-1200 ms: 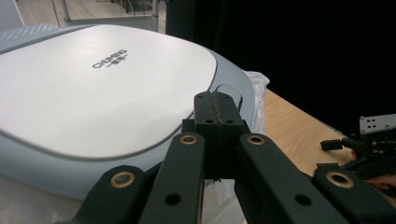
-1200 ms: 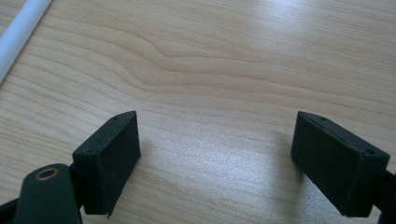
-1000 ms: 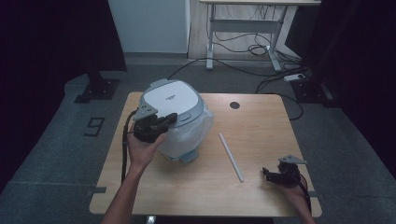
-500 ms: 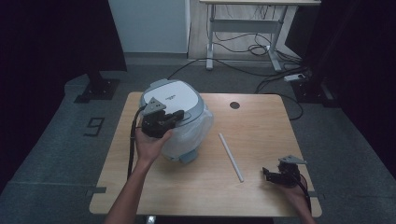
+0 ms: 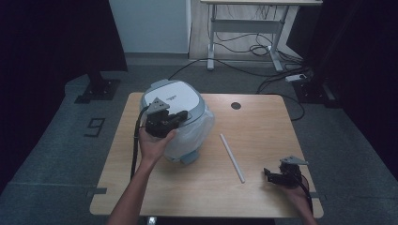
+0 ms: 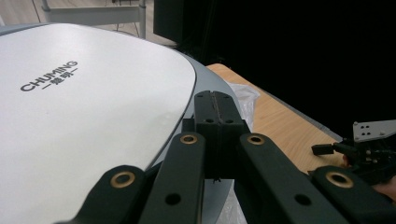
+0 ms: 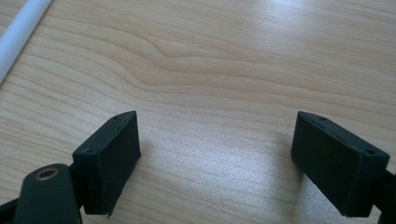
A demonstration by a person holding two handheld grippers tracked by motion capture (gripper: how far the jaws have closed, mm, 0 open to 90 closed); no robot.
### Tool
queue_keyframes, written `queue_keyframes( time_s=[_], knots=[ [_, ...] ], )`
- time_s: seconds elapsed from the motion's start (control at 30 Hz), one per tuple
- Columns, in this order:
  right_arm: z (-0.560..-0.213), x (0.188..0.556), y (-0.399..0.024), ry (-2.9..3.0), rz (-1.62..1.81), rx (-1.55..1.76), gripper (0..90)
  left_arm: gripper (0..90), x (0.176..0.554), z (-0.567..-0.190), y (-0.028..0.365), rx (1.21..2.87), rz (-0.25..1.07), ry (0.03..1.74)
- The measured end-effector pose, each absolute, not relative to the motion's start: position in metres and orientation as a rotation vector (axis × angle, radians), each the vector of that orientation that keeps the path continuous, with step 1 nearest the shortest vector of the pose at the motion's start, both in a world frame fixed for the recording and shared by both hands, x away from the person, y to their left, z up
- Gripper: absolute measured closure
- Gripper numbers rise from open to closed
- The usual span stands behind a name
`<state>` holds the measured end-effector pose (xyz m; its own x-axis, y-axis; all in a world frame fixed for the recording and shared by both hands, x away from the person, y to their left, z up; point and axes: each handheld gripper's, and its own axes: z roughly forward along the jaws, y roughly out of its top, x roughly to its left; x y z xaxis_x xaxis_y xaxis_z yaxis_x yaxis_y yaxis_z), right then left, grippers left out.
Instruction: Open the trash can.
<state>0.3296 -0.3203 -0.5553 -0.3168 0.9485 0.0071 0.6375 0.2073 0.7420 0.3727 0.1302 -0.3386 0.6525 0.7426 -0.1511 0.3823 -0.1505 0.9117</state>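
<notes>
While our left hand-held gripper (image 5: 180,116) rests on the rice cooker (image 5: 180,101), the lid is not yet open.

As we read it, the work has barely begun: at about 10 o'clock on the worktop (image 5: 263,122) the cooker stands with its lid down, a clear plastic bag (image 5: 199,133) bunched around its body, and our left hand-held gripper lies with its jaws pressed together, pinching nothing, on the lid's rim at the 3 o'clock side. Opening the lid seems to be what is left. On the lid we read "CHUMING" (image 6: 48,75), with small characters beneath that we cannot make out. Toward 4 o'clock lies a white tube (image 5: 232,157), untouched. At 5 o'clock our right hand-held gripper (image 5: 274,177) sits low over bare wood, jaws spread and empty.
</notes>
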Motion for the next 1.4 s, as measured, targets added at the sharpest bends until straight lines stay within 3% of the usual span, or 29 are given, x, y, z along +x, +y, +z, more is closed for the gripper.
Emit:
queue_keyframes(
  time_s=[0.8,0.93,0.97,1.0,1.03,1.1,1.4],
  knots=[
    [-0.555,0.33,-0.32,2.033,0.909,1.47,14.9,89.7,0.372,-0.339,0.135,1.759,0.377,0.895],
    [-0.555,0.33,-0.32,2.032,0.912,1.47,14.8,74.2,0.362,-0.338,0.142,1.73,0.389,0.869],
    [-0.556,0.33,-0.32,2.031,0.912,1.47,14.8,68.3,0.36,-0.337,0.144,1.736,0.401,0.868],
    [-0.555,0.33,-0.32,2.031,0.912,1.47,14.8,54.0,0.356,-0.337,0.146,1.746,0.416,0.876],
    [-0.555,0.33,-0.32,2.031,0.912,1.47,14.8,54.0,0.353,-0.337,0.148,1.744,0.429,0.878],
    [-0.556,0.33,-0.32,2.03,0.913,1.47,14.8,38.7,0.348,-0.337,0.154,1.74,0.439,0.876],
    [-0.556,0.33,-0.32,2.031,0.912,1.468,14.8,20.5,0.322,-0.351,0.184,1.721,0.485,0.895]
  ],
)
